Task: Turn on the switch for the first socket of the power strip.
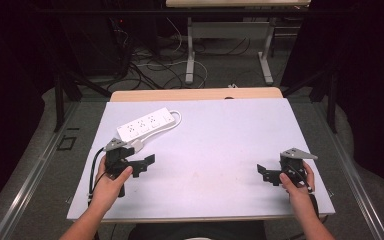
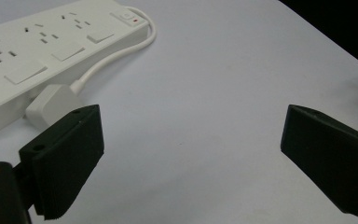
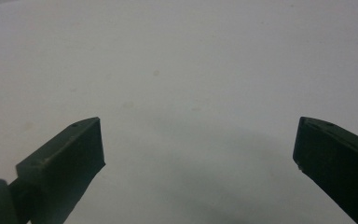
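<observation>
A white power strip (image 1: 144,125) lies on the white table top (image 1: 230,135) at the far left, its short white cord (image 1: 175,118) looping round to a white plug (image 1: 136,145) beside it. My left gripper (image 1: 142,165) stands open just in front of the plug with nothing between its jaws. In the left gripper view the power strip (image 2: 42,49), its cord (image 2: 116,55) and the plug (image 2: 51,106) lie ahead on the left, beyond the open left gripper (image 2: 191,158). My right gripper (image 1: 266,173) is open near the front right, and in its own view the right gripper (image 3: 200,163) hangs over bare table.
The table's wooden back edge (image 1: 195,94) shows behind the white top. Beyond it, cables (image 1: 155,65) lie on the floor around the legs of another table (image 1: 230,30). Dark curtains close both sides.
</observation>
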